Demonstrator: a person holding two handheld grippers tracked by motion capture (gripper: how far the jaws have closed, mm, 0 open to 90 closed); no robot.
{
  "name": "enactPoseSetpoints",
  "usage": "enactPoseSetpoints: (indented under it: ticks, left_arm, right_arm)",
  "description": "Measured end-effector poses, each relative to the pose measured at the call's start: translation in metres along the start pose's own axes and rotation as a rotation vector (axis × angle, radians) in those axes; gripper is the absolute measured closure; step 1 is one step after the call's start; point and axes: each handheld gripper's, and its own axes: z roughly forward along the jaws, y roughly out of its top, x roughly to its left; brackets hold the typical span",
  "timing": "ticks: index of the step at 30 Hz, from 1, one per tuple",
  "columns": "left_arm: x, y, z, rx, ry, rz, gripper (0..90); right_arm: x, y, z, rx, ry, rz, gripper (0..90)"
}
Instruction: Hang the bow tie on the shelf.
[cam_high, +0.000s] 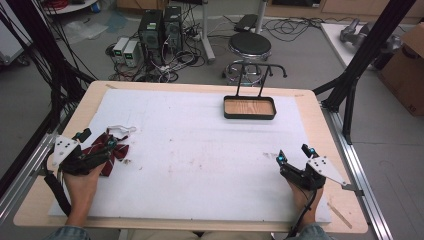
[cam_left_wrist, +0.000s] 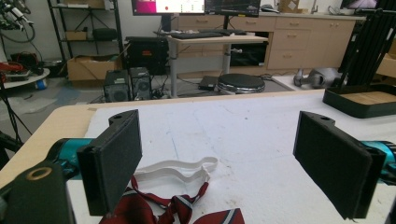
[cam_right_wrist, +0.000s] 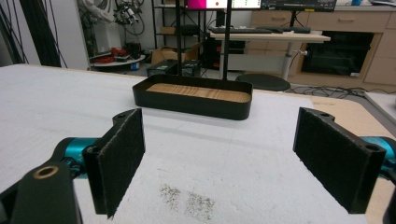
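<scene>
Grippers both released: left gripper (cam_high: 100, 145) over striped tie (cam_left_wrist: 177, 210) by white strap (cam_left_wrist: 180, 169); right gripper (cam_high: 295, 154) near tray (cam_high: 249, 107).

Dark red striped bow tie (cam_high: 111, 151) with white strap (cam_left_wrist: 180, 169), lying flat near table's left edge.

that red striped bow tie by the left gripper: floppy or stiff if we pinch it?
Probably floppy: the bow tie looks like thin fabric, lying crumpled and flat on the white mat. Likely light. Its white strap lies in a loose loop, so it would likely dangle and trail when lifted.
</scene>
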Motion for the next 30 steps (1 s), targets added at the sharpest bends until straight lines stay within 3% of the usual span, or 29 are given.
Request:
enactPoseSetpoints:
  ticks: [17,19,20,25,26,29,30]
  left_arm:
    - [0.003,-0.002,0.001,0.024,0.004,-0.011,15.8]
    - [0.004,-0.004,0.004,0.041,-0.001,-0.033,16.2]
    - [0.006,-0.006,0.008,0.081,0.002,-0.052,16.3]
    - [0.009,-0.008,0.018,0.154,0.034,-0.060,18.9]
    - [0.013,-0.009,0.023,0.188,0.043,-0.090,18.9]
    - [0.017,-0.010,0.025,0.212,0.062,-0.117,19.2]
    - [0.020,-0.012,0.027,0.251,0.077,-0.139,19.1]
  right_arm:
    - [0.000,0.000,0.001,0.007,0.004,-0.002,16.0]
    - [0.000,0.000,0.001,0.009,0.007,-0.003,16.1]
    - [0.000,0.000,0.002,0.007,0.010,-0.009,16.1]
    - [0.001,0.000,0.002,0.013,0.011,-0.013,16.3]
    - [0.001,0.000,0.002,0.013,0.011,-0.016,16.3]
    - [0.001,0.000,0.002,0.012,0.013,-0.017,16.3]
    - [0.001,0.000,0.002,0.012,0.014,-0.017,16.3]
